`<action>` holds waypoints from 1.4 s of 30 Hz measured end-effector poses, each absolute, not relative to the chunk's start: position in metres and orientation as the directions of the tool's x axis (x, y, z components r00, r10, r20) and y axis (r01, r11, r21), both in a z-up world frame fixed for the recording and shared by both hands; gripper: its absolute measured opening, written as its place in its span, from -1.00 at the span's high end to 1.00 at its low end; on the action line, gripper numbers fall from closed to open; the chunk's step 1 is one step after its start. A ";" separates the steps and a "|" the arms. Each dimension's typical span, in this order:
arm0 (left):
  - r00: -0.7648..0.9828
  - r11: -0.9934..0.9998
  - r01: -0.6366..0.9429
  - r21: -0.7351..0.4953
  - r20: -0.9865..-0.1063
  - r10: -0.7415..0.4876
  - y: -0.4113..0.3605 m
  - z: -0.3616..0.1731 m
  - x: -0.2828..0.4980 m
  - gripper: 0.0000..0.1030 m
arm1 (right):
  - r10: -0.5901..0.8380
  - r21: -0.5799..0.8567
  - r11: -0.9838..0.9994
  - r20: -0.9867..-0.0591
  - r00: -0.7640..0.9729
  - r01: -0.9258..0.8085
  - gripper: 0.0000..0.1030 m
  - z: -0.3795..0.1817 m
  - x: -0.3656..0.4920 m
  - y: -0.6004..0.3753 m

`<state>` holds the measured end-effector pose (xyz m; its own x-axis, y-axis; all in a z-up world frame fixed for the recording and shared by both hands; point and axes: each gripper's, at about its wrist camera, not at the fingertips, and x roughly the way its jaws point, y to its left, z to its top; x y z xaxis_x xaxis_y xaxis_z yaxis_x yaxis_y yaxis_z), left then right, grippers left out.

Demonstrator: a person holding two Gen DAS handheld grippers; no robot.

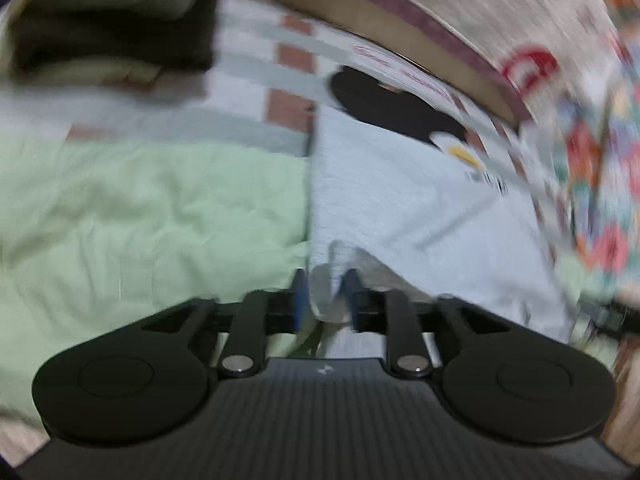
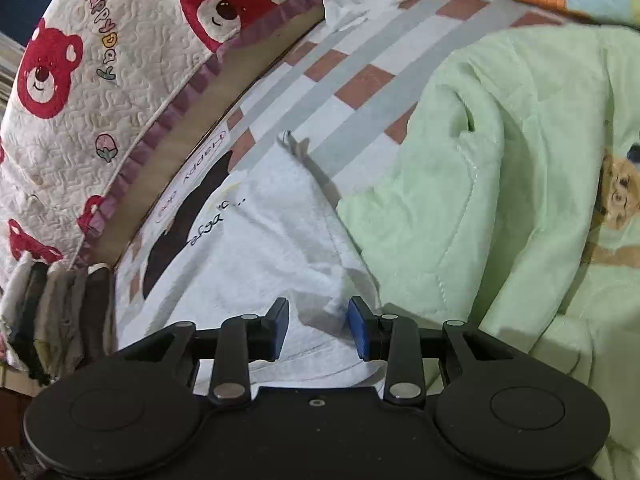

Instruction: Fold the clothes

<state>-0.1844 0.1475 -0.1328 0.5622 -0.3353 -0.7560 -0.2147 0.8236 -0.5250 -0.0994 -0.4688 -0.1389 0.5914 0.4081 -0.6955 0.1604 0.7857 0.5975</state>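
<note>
A white garment [image 1: 400, 200] with a black print lies flat on the checked sheet [image 1: 256, 60]. In the blurred left wrist view my left gripper [image 1: 326, 296] sits at the garment's near left edge. A raised fold of the white cloth stands between its blue pads, which are apart and do not pinch it. In the right wrist view the same white garment [image 2: 248, 248] spreads ahead. My right gripper [image 2: 319, 326] hovers low over its near edge, jaws apart, with only flat cloth below the gap.
A pale green quilt [image 2: 500, 160] is bunched against the garment's side, and also shows in the left wrist view as the quilt [image 1: 140, 208]. A padded headboard cover with red bears [image 2: 100, 80] borders the bed. A row of folded clothes [image 2: 60, 312] stands beside it.
</note>
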 end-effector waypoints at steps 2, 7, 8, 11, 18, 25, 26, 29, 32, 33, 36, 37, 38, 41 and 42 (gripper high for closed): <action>0.564 0.773 -0.302 -0.558 -0.758 -0.327 0.154 -0.142 -0.187 0.13 | 0.374 0.559 0.813 -0.717 0.588 0.164 0.22 -0.137 -0.101 -0.468; 0.634 0.716 -0.332 -0.614 -0.707 -0.312 0.151 -0.141 -0.192 0.11 | 0.348 0.507 0.851 -0.739 0.577 0.137 0.04 -0.127 -0.114 -0.465; 0.648 0.699 -0.322 -0.639 -0.687 -0.329 0.151 -0.141 -0.191 0.11 | 0.336 0.476 0.872 -0.750 0.570 0.113 0.04 -0.126 -0.115 -0.461; 0.663 0.687 -0.295 -0.664 -0.660 -0.353 0.147 -0.139 -0.190 0.10 | 0.260 0.345 0.938 -0.779 0.571 0.043 0.00 -0.122 -0.118 -0.447; 0.665 0.698 -0.295 -0.652 -0.665 -0.339 0.145 -0.134 -0.191 0.09 | 0.209 0.280 0.960 -0.717 0.665 0.001 0.93 -0.133 -0.121 -0.447; 0.628 0.681 -0.347 -0.645 -0.699 -0.342 0.136 -0.146 -0.198 0.01 | 0.222 0.321 0.947 -0.619 0.754 -0.015 0.94 -0.113 -0.134 -0.462; 0.628 0.682 -0.349 -0.643 -0.700 -0.339 0.134 -0.147 -0.196 -0.01 | 0.225 0.329 0.944 -0.617 0.754 -0.012 0.94 -0.113 -0.134 -0.463; 0.601 0.711 -0.365 -0.601 -0.736 -0.313 0.125 -0.153 -0.189 -0.28 | 0.228 0.345 0.939 -0.613 0.757 -0.003 0.94 -0.117 -0.129 -0.459; 0.548 0.763 -0.396 -0.511 -0.798 -0.250 0.118 -0.161 -0.185 -0.25 | 0.228 0.352 0.936 -0.602 0.765 -0.003 0.94 -0.117 -0.120 -0.455; 0.556 0.769 -0.388 -0.509 -0.794 -0.245 0.117 -0.160 -0.187 -0.20 | 0.228 0.353 0.935 -0.595 0.771 -0.004 0.94 -0.116 -0.118 -0.455; 0.585 0.799 -0.351 -0.488 -0.781 -0.220 0.112 -0.152 -0.192 0.65 | 0.224 0.350 0.937 -0.582 0.782 -0.008 0.94 -0.111 -0.115 -0.456; 0.590 0.810 -0.343 -0.476 -0.780 -0.208 0.111 -0.150 -0.193 0.68 | 0.223 0.347 0.938 -0.580 0.783 -0.009 0.94 -0.109 -0.115 -0.457; 0.596 0.808 -0.344 -0.478 -0.776 -0.205 0.113 -0.148 -0.193 0.70 | 0.223 0.348 0.938 -0.579 0.785 -0.010 0.94 -0.107 -0.115 -0.459; 0.628 0.776 -0.347 -0.526 -0.745 -0.224 0.126 -0.143 -0.194 0.83 | 0.232 0.357 0.934 -0.570 0.788 -0.017 0.94 -0.098 -0.114 -0.463; 0.639 0.775 -0.336 -0.534 -0.734 -0.229 0.128 -0.138 -0.196 0.84 | 0.240 0.364 0.931 -0.564 0.790 -0.023 0.95 -0.093 -0.114 -0.464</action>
<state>-0.1957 0.1277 -0.1376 0.6394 -0.2286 -0.7341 -0.3364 0.7754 -0.5345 -0.1144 -0.4641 -0.0933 0.7898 0.2405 -0.5643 -0.0233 0.9310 0.3642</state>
